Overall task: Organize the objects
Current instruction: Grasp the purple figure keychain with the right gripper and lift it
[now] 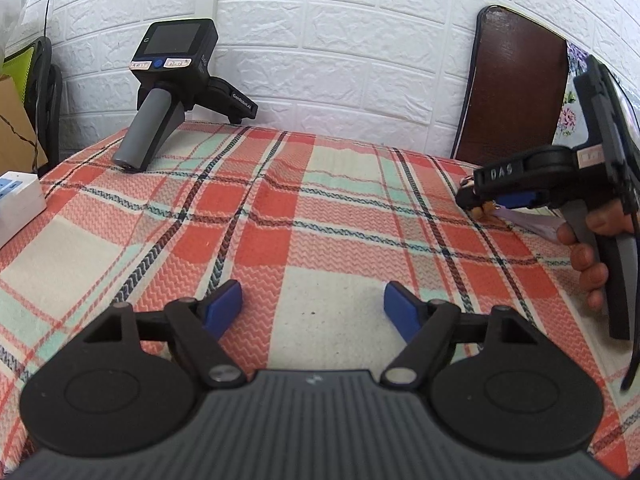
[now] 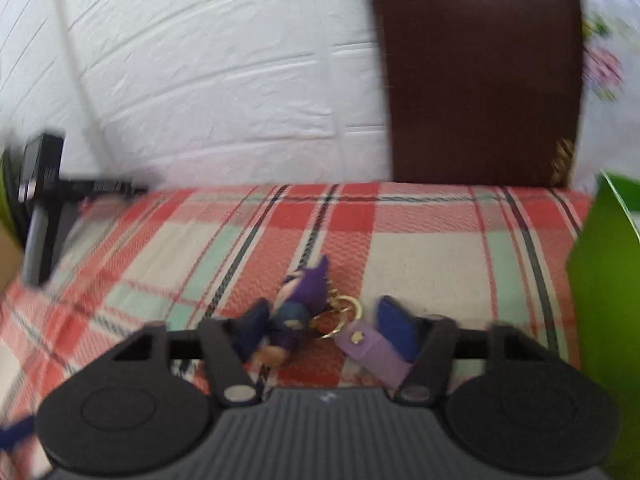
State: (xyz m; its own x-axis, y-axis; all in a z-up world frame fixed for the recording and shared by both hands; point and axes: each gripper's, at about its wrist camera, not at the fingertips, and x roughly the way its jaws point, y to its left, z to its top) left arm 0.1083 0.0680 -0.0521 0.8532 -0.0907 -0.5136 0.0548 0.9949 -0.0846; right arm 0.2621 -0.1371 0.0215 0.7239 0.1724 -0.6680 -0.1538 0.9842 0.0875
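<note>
Clearly "DAS" marks the right gripper [image 1: 478,205]; smaller labels seem blurred.

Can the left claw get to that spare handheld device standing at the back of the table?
Probably yes: the left claw is open and empty, with only bare plaid cloth between it and the spare device.

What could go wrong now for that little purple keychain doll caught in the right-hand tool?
1. The keychain doll seems gripped only at one side of the right tool, while its ring and lilac strap dangle loose; it might slip out.
2. The dangling strap could snag on the checked cloth.
3. The view is blurred, so the green box close by might get bumped.
</note>
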